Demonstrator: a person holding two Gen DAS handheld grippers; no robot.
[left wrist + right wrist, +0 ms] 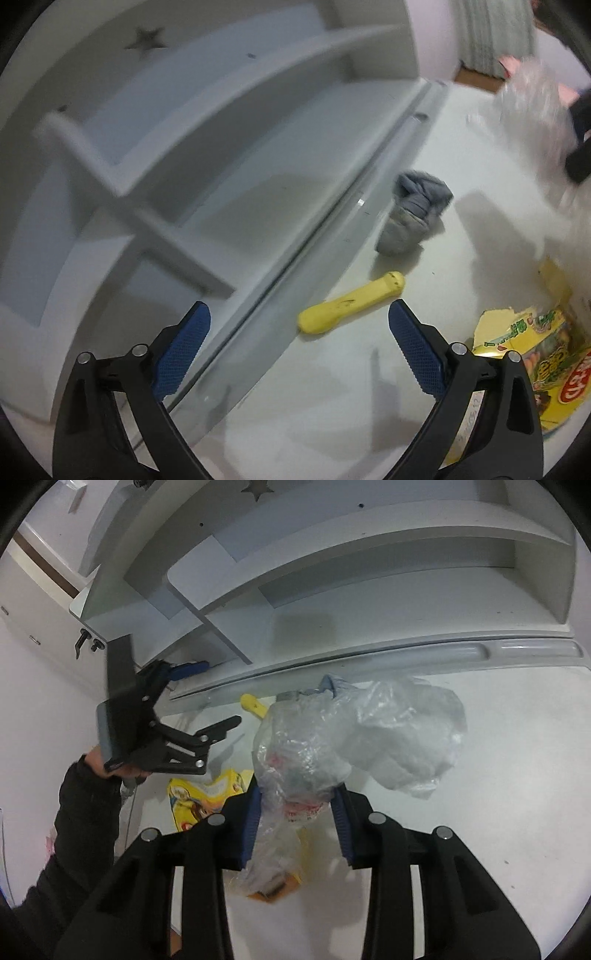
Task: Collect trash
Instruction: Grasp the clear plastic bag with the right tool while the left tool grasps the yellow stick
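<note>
My right gripper (297, 805) is shut on a crumpled clear plastic bag (354, 734) and holds it above the white desk (498, 775); the bag also shows blurred in the left wrist view (532, 122). My left gripper (299, 332) is open and empty above the desk, and shows in the right wrist view (218, 698). A yellow banana-shaped object (351, 308) lies just ahead between its fingers. A torn yellow printed package (532, 354) lies at its right. A crumpled grey cloth (413, 214) lies farther ahead.
A white shelf unit (166, 147) with compartments stands behind the desk, with a grey groove rail (332, 221) along the desk's back edge. A white cabinet (33, 627) stands at the left. A person's dark sleeve (81, 812) holds the left gripper.
</note>
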